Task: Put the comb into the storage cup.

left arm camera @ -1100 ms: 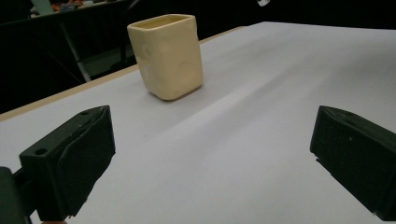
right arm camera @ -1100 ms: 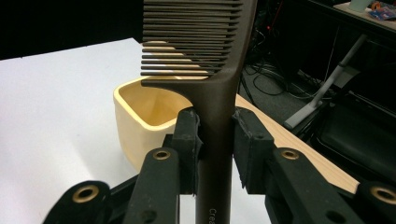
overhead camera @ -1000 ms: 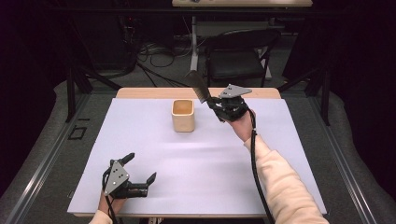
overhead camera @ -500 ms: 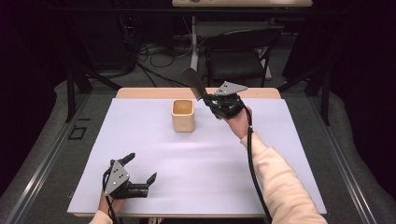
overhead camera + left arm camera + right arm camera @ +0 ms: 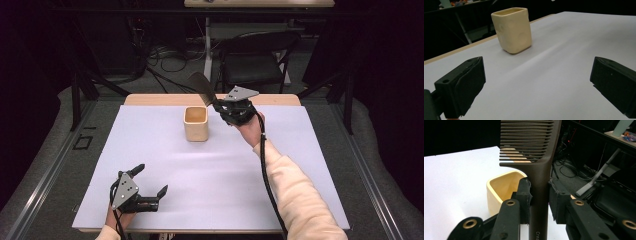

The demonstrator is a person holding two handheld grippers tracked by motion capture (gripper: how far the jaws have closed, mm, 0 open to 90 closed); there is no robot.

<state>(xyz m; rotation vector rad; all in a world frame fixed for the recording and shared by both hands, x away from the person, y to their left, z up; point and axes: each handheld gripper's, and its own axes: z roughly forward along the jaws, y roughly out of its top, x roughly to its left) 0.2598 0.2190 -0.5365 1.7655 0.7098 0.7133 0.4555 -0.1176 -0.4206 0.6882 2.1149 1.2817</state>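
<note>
right gripper: clamped on comb, long axis raised, teeth up.
cup: just left, below.
left gripper: wide, empty, near edge.

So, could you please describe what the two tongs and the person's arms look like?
Both tongs, left and right, are black with two blocky jaws and a grey three-cornered plate on top. A black cable trails from the right one along a cream long sleeve.
</note>
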